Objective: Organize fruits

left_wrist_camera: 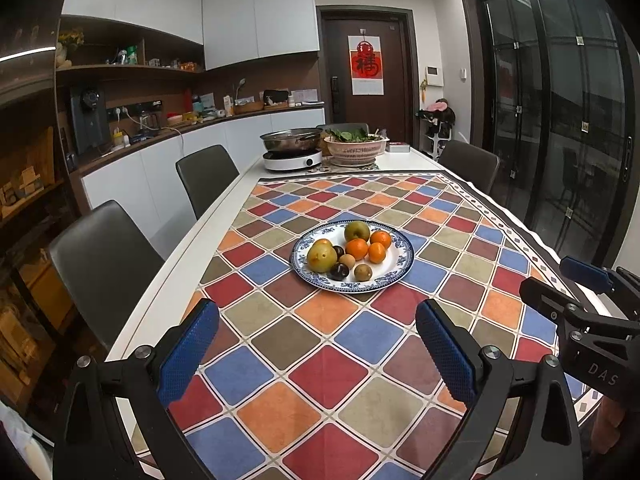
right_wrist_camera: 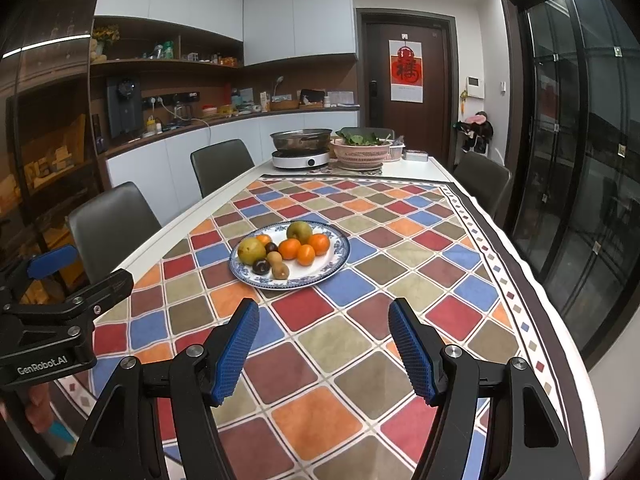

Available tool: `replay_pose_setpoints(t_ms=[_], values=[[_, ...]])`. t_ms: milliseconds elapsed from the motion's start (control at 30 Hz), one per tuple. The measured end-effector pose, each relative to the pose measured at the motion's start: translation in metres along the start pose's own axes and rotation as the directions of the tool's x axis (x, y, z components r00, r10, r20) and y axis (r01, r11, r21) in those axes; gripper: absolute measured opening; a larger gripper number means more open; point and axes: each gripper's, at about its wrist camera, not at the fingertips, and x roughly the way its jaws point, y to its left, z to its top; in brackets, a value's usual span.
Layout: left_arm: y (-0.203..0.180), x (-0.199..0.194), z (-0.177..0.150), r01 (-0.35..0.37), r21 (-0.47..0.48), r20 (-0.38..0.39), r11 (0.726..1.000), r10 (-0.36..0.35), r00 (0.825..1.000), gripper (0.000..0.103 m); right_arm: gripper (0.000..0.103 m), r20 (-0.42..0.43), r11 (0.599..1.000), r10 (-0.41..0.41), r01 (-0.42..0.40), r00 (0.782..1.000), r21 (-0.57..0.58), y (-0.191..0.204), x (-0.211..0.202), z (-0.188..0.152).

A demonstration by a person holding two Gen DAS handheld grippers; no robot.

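A blue-and-white plate (left_wrist_camera: 402,270) (right_wrist_camera: 340,258) sits on the checked tablecloth and carries two green-yellow pears (left_wrist_camera: 321,255), several oranges (left_wrist_camera: 357,249), dark plums (left_wrist_camera: 339,271) and small brown fruits (left_wrist_camera: 363,272). My left gripper (left_wrist_camera: 318,354) hovers over the cloth well short of the plate, open wide, nothing between its blue pads. My right gripper (right_wrist_camera: 324,352) hangs in front of the plate too, open about halfway and empty. Each gripper shows at the edge of the other's view.
At the table's far end stand a pot on a white induction hob (left_wrist_camera: 293,159) and a pink basket of greens (left_wrist_camera: 355,149). Grey chairs (left_wrist_camera: 100,264) line the left side, another (left_wrist_camera: 470,164) the right. Counter and cabinets run behind.
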Motion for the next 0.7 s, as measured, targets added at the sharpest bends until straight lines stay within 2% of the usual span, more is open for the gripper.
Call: replay_pose_setpoints(t_ms=[700], values=[[-0.0018,0.0033,-0.0024,0.012,-0.022,-0.013,1.000,-0.013,1.000,0.100,0.068,-0.012,1.000,0.000,0.000,1.000,-0.005,-0.0020,0.0039,-0.0053]])
